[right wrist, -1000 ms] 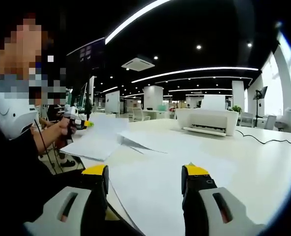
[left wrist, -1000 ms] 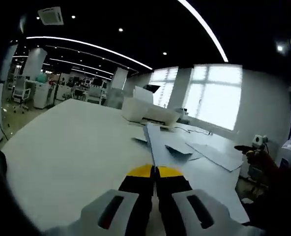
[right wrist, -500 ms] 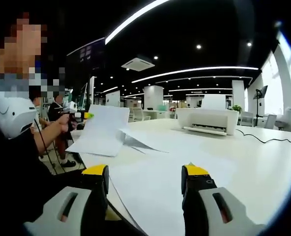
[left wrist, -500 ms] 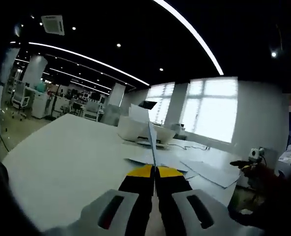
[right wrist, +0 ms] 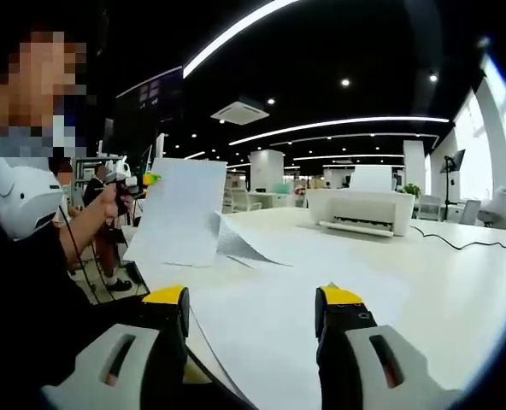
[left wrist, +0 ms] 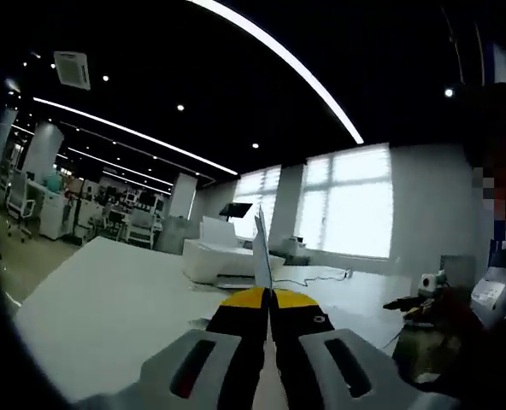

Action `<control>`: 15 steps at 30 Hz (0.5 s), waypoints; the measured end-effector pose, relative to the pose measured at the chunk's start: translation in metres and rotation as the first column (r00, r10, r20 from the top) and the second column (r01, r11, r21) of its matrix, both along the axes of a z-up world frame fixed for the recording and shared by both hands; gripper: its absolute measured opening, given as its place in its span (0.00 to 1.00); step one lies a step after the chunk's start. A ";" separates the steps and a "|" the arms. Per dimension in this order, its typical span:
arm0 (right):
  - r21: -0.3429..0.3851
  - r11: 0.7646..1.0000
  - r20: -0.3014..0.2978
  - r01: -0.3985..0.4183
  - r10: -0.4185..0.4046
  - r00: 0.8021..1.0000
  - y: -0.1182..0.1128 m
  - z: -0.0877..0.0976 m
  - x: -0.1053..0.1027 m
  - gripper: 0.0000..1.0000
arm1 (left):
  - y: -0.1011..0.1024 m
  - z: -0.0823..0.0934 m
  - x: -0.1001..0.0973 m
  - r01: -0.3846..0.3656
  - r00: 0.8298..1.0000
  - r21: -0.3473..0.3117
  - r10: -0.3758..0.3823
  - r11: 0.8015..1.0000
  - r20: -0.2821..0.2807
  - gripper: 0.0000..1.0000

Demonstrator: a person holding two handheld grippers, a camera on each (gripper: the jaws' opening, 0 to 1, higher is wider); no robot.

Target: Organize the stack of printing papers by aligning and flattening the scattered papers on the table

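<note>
My left claw (left wrist: 268,297) is pressed together on the edge of one thin white paper sheet (right wrist: 178,212). In the left gripper view this sheet stands edge-on, rising from the yellow tips toward 12 o'clock. In the right gripper view the same sheet hangs almost upright at about 10 o'clock, above the near edge of the wide white tabletop (right wrist: 458,282), and its lower corner is just over the other scattered white sheets (right wrist: 249,248) that lie there, one of them bent upward.

My right claw (right wrist: 251,301) is spread wide and holds nothing. It rests low over a flat white sheet (right wrist: 279,325) directly in front of it, at 6 o'clock. A white desktop printer (right wrist: 360,209) sits far back on the tabletop at about 1 o'clock, well apart from the papers.

I judge the step in hand is to carry the lifted sheet onto the pile. To do it well, I should keep the pinch near the edge firm, because a single sheet can slip or fold. I should lower it slowly so air does not push it sideways, match one corner to the sheet below first, and then release. After that the open right claw can press and smooth the bent sheets.
</note>
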State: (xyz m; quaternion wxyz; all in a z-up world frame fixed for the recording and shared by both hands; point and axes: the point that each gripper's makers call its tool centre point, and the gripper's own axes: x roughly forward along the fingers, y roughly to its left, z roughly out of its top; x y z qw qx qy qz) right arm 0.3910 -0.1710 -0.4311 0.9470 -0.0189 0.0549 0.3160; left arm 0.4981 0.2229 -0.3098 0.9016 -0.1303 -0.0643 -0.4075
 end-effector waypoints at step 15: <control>0.007 1.000 0.015 0.012 -0.012 1.000 -0.008 0.005 -0.006 0.55 | 0.005 0.060 -0.001 0.080 0.992 -0.250 -0.052 0.965 0.116 0.06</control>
